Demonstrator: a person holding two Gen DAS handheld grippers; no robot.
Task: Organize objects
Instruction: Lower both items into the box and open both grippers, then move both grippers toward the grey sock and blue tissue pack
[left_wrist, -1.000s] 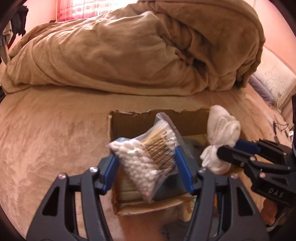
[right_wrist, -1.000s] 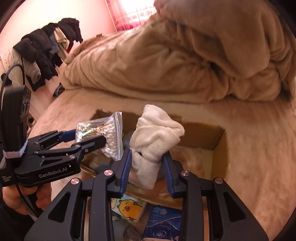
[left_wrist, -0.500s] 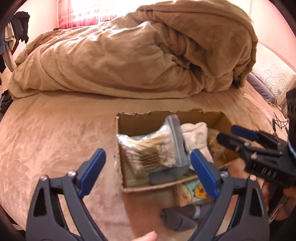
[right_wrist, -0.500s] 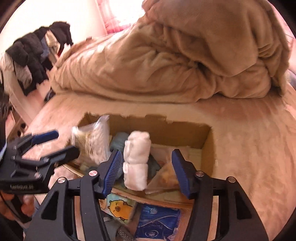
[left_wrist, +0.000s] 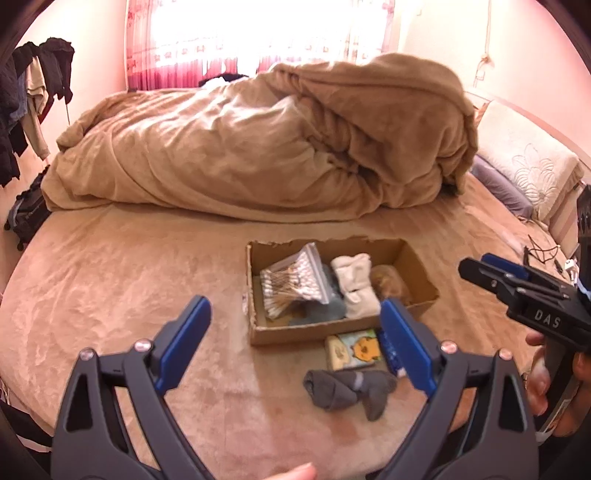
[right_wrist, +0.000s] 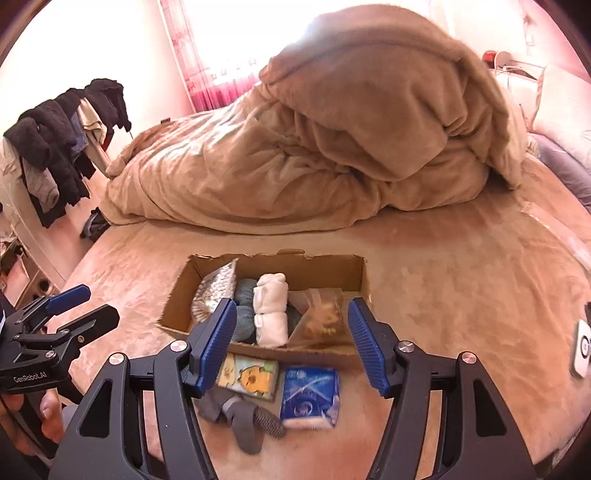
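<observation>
Now the cardboard box (right_wrist: 177, 295) sits on the bed (right_wrist: 461, 288), holding the white rolled sock (right_wrist: 271, 314) in its middle and the cotton swab bag (left_wrist: 291, 288) against its left wall. Just before the box lie a grey sock pair (left_wrist: 347, 391), a cartoon packet (right_wrist: 249, 376) and a blue tissue pack (right_wrist: 310, 393), while my left tongs (left_wrist: 295, 350) and right tongs (right_wrist: 291, 343) both hang spread wide, gripping nothing.
</observation>
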